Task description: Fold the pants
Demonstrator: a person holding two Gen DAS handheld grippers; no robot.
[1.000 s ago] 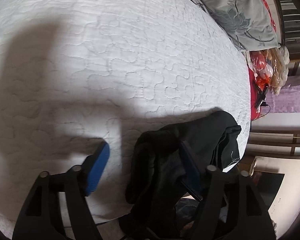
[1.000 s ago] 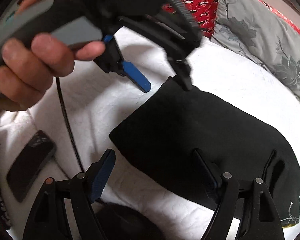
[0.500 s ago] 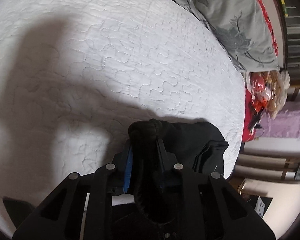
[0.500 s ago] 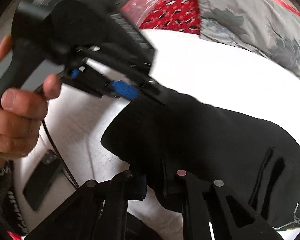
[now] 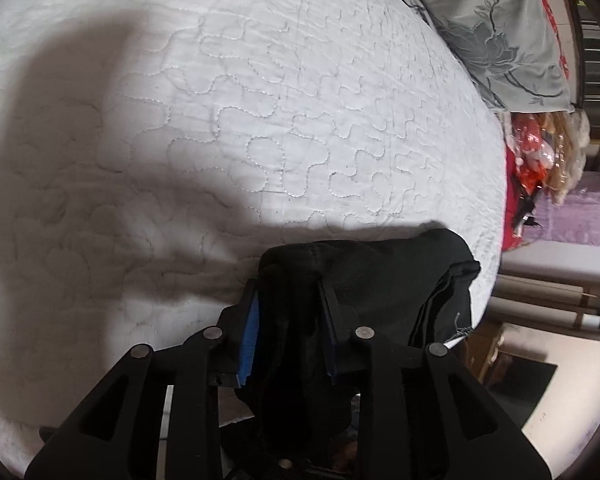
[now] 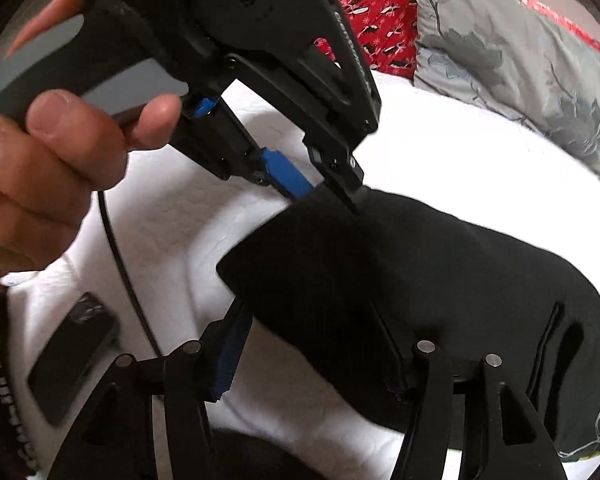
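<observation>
The black pants lie folded on the white quilted bed. My left gripper is shut on a bunched edge of the pants and lifts it off the bed; it also shows in the right wrist view, pinching the far corner. My right gripper is partly open, with its blue pad left of the near edge of the pants and its other finger hidden under the cloth.
A dark phone lies on the bed at the left beside a black cable. Grey floral pillows and red fabric sit at the far end. The bed edge drops to the floor at the right.
My left gripper closed on the pants edge and raised it. My right gripper closed on the near edge half a second ago, then opened partly again.
</observation>
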